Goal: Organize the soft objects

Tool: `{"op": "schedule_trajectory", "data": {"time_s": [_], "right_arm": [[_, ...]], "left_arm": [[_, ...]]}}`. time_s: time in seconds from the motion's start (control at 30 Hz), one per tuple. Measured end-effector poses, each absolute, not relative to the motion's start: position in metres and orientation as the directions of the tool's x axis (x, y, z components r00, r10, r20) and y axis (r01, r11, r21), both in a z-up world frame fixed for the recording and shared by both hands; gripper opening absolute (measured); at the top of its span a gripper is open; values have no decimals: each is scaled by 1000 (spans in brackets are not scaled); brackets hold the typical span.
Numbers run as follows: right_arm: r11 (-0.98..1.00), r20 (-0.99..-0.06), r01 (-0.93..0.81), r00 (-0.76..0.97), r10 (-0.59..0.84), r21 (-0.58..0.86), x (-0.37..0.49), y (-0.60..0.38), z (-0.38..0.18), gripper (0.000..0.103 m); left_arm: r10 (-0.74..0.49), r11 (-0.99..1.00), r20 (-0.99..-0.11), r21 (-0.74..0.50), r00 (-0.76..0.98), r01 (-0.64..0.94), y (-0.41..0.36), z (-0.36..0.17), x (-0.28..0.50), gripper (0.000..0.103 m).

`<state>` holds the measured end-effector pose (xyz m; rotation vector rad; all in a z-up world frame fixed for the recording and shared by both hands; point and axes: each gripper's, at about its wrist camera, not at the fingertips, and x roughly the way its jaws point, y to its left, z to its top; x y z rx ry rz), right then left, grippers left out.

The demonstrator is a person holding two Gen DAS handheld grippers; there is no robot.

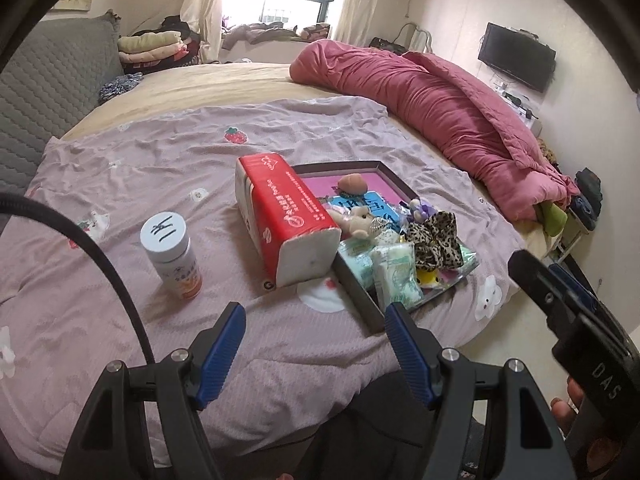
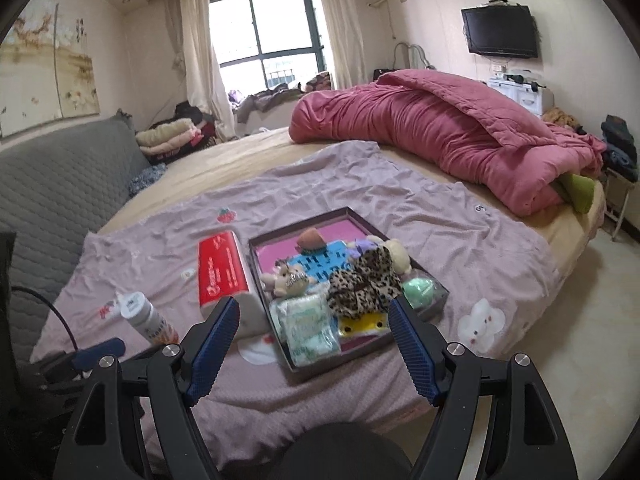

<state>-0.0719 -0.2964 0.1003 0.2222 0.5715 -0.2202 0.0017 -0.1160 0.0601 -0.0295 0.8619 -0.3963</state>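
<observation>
Tray [image 2: 434, 309] rests on the bed's mauve blanket [image 1: 168, 160], holding tissue packs [image 2: 307, 327], a leopard-print bow [image 2: 362, 280] and small plush toys [image 2: 289, 280]. Red tissue package [image 1: 286, 216] leans on the tray's left rim. White bottle [image 1: 172, 258] stands apart; cap writing illegible. Left tool [image 1: 316, 354] and right tool [image 2: 314, 348] are spread wide, empty.

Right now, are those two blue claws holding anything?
Left gripper: open, holding nothing.
Right gripper: open, holding nothing.
</observation>
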Motion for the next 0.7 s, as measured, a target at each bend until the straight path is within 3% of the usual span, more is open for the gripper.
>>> {"op": "schedule_trajectory", "data": {"time_s": [0.3, 0.7], "right_arm": [[961, -625, 261, 766, -149, 91, -83, -285, 82, 78], [962, -647, 267, 744, -164, 64, -100, -281, 72, 78]], "left_arm": [[-328, 934, -752, -167, 572, 316, -114, 50, -10, 72], [-307, 939, -762, -147, 570, 310, -115, 45, -19, 72]]}}
